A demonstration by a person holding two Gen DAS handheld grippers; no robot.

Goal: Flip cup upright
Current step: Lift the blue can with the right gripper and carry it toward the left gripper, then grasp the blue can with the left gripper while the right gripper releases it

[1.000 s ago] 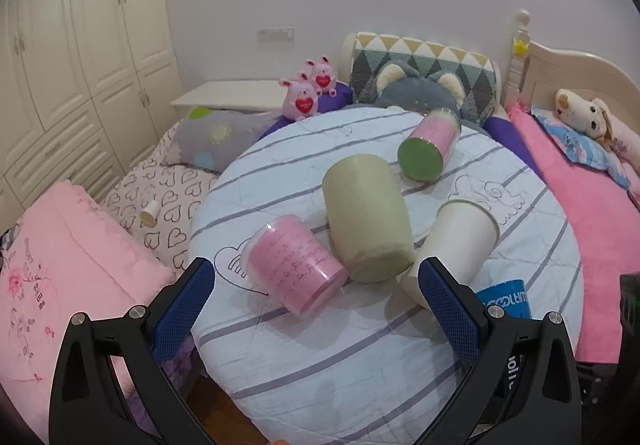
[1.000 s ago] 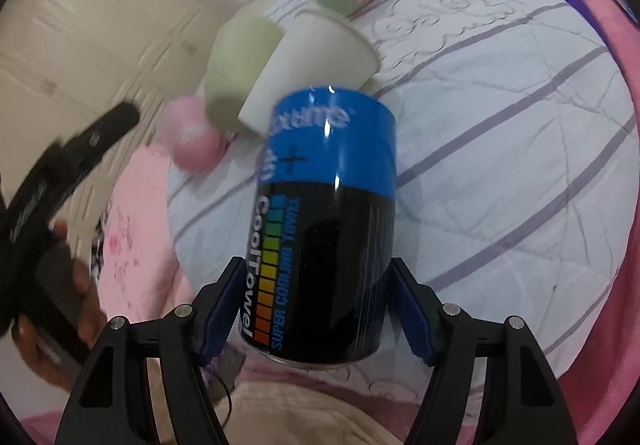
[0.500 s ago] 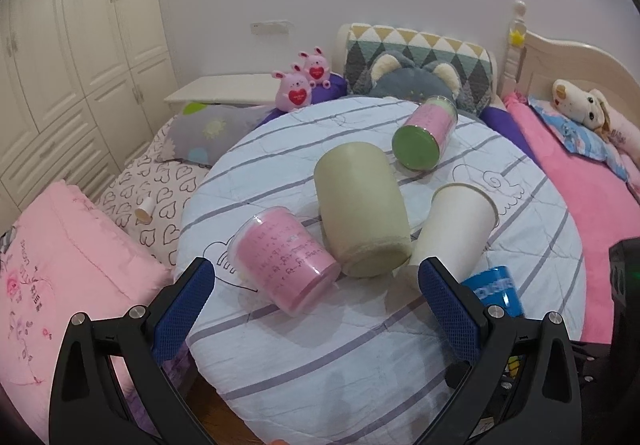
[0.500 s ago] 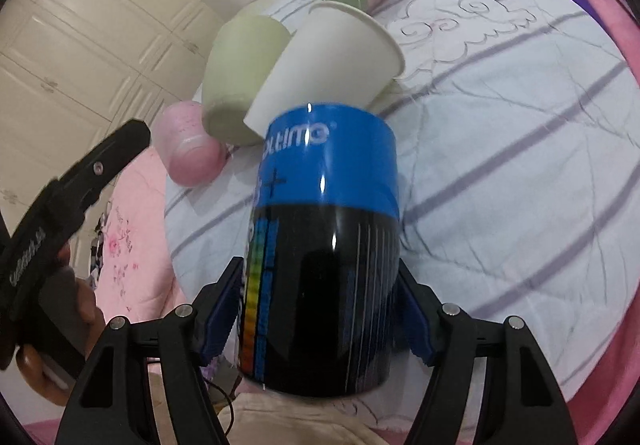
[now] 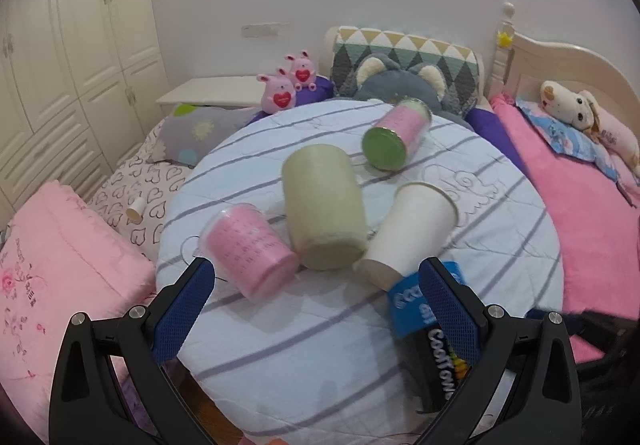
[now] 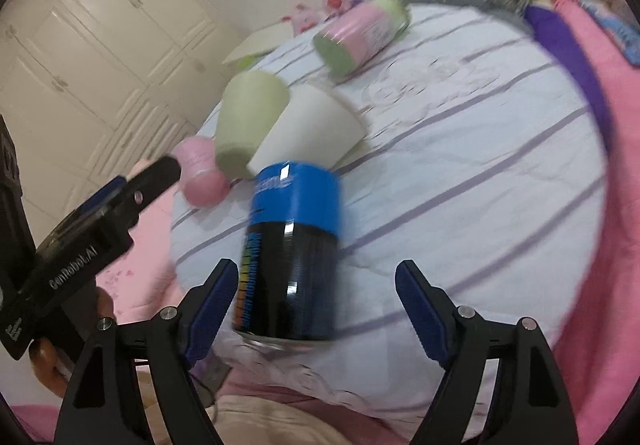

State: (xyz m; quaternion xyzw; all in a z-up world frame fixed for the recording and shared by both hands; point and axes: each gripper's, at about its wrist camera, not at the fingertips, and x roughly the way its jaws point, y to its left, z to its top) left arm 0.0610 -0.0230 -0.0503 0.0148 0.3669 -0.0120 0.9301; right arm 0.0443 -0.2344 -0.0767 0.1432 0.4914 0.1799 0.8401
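A blue and black can-shaped cup [image 6: 292, 253] stands on the striped round table [image 6: 480, 165] near its front edge; it also shows in the left wrist view [image 5: 424, 321], partly behind my left finger. My right gripper [image 6: 316, 305] is open, jaws apart on either side of the cup, the left finger close to it. A white paper cup [image 5: 408, 229], a pale green cup [image 5: 324, 209], a pink cup [image 5: 248, 245] and a pink jar with a green lid [image 5: 396, 137] lie on their sides. My left gripper [image 5: 320, 305] is open and empty, above the table's front.
A bed with pink blankets [image 5: 592, 213] and plush toys [image 5: 588, 117] surrounds the table. A pink quilt [image 5: 52, 273] lies at the left. White wardrobes [image 5: 68, 45] stand at the far left. The left gripper's body [image 6: 92, 229] shows in the right wrist view.
My right gripper has opened and let go of the blue and black cup, which now stands on the table. The left gripper has drifted slightly.
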